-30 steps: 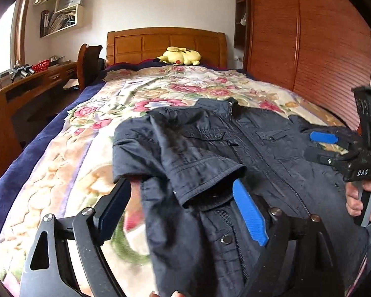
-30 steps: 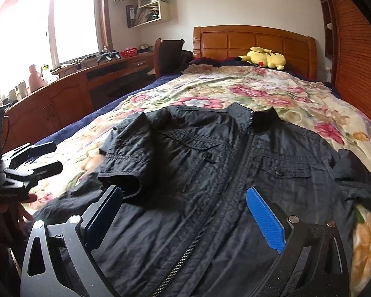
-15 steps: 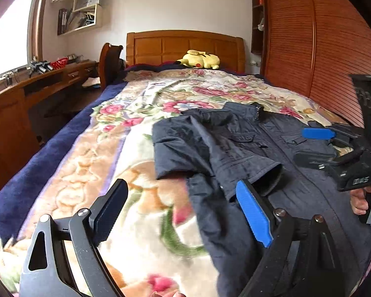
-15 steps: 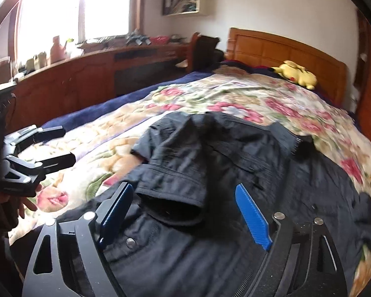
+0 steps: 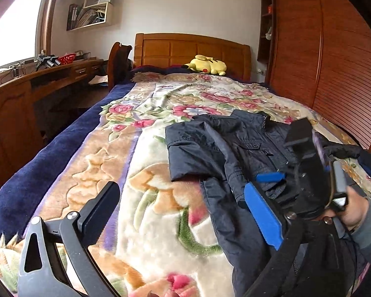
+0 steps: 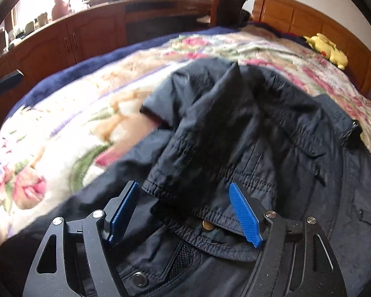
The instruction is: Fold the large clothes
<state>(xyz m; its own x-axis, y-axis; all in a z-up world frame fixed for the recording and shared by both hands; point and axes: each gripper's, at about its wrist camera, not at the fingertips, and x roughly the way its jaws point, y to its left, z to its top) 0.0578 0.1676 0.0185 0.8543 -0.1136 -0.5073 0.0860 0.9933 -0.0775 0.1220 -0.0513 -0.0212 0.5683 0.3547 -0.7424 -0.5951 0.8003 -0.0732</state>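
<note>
The dark jacket [image 5: 237, 148] lies spread front-up on the bed [image 5: 146, 212], collar toward the far headboard and hem toward the near edge, resting on the floral blanket [image 5: 160, 222]. Its left sleeve [image 6: 197, 148] is already turned inward across the chest, cuff [image 6: 185, 198] pointing toward the near hem, which looks like the first narrowing fold, so the body can later be doubled lengthwise. The other sleeve, at the far right in the left wrist view, is not yet folded in, as far as can be seen.

The right claw [image 6: 185, 212] hangs low over that folded cuff, pointing steeply down. Its jaws are partly open and closing, with the cuff's gathered edge between the blue pads [image 6: 244, 215]; the pads do not yet appear to press the cloth, so it holds nothing for now. Judging by this, it is going for the cuff, perhaps to straighten or reposition the sleeve.

The left claw [image 5: 180, 210] stands nearly at its widest and is opening, released and empty. It sits over bare blanket just left of the jacket's near edge; its right pad [image 5: 262, 217] overlaps the cloth in view, though contact cannot be told.

Far off, a yellow plush toy [image 5: 206, 64] rests against the headboard [image 5: 190, 49].
</note>
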